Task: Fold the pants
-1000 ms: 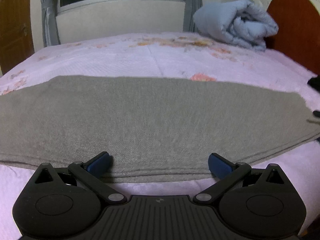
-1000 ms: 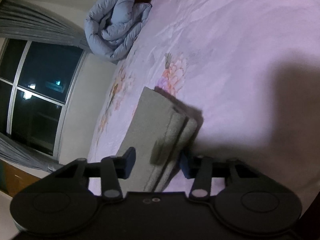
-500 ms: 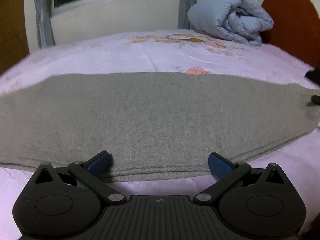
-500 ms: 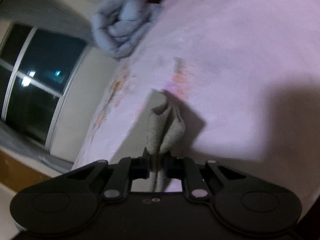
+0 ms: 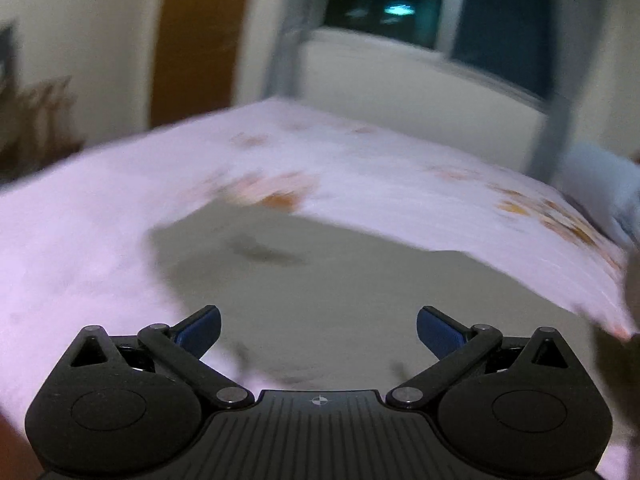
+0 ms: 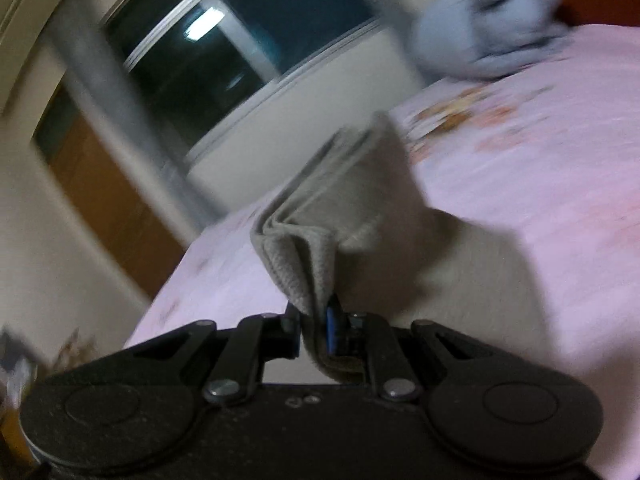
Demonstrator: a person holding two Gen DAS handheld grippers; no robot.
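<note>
The left tongs (image 5: 318, 328) stand wide open, their two blue pads far apart and nothing between them. Straight ahead of them, and reaching back to just under their tips, the grey pants (image 5: 320, 280) lie flat on the pink bed (image 5: 100, 220); the left pad sits above the cloth's left border, where pink sheet shows beside it. The picture is blurred, so folds and seams in the cloth cannot be made out, apart from a darker smudge ahead and a little left of the tongs. Beyond the pants the sheet carries orange flower prints (image 5: 276, 196), and past the bed's far side are a brown door (image 5: 196, 40) to the left and a dark window (image 5: 440, 0) to the right.

The right tongs (image 6: 314, 330) are closed on a bunched end of the pants (image 6: 304, 264), the layered fabric pinched between the pads and lifted above the bed (image 6: 540, 140). From the pinch the cloth runs forward in stacked folded layers and falls away to the right onto the sheet. Far ahead and to the right of these tongs a pale blue rolled quilt (image 6: 496, 20) rests on the bed.
</note>
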